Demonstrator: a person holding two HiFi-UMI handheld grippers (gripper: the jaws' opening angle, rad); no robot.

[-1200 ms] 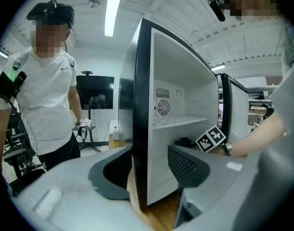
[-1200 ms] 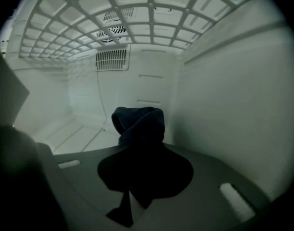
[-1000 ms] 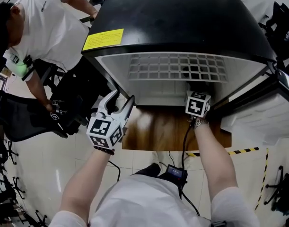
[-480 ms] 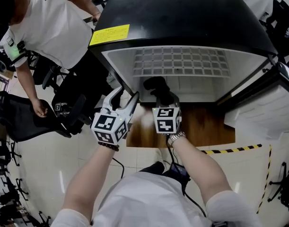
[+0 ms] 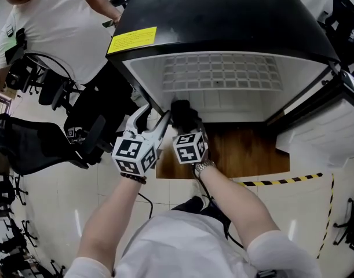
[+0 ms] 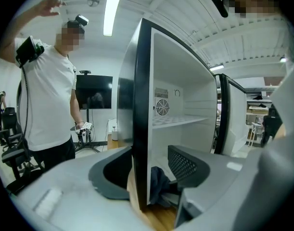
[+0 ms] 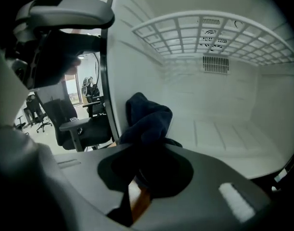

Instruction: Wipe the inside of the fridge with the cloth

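The fridge [image 5: 223, 16] stands open, black outside and white inside, with a wire shelf [image 5: 223, 74] across it. My right gripper [image 5: 185, 127] is shut on a dark blue cloth [image 5: 182, 112] at the lower left of the opening. In the right gripper view the cloth [image 7: 147, 117] bunches up from the jaws beside the fridge's left wall [image 7: 137, 66]. My left gripper [image 5: 153, 116] stands open just left of it. The front edge of that wall [image 6: 139, 129] runs between its jaws, with a gap on the inner side where the cloth [image 6: 159, 184] shows.
A person in a white shirt [image 5: 55, 22] stands left of the fridge, near a black office chair [image 5: 37, 143]. The fridge door [image 5: 333, 132] hangs open at the right. A wooden board [image 5: 246, 152] lies under the fridge, with yellow-black tape [image 5: 292, 181] on the floor.
My right gripper has swept with the cloth from the right of the fridge opening to its left side, ending beside the left gripper. The left gripper has stayed put.
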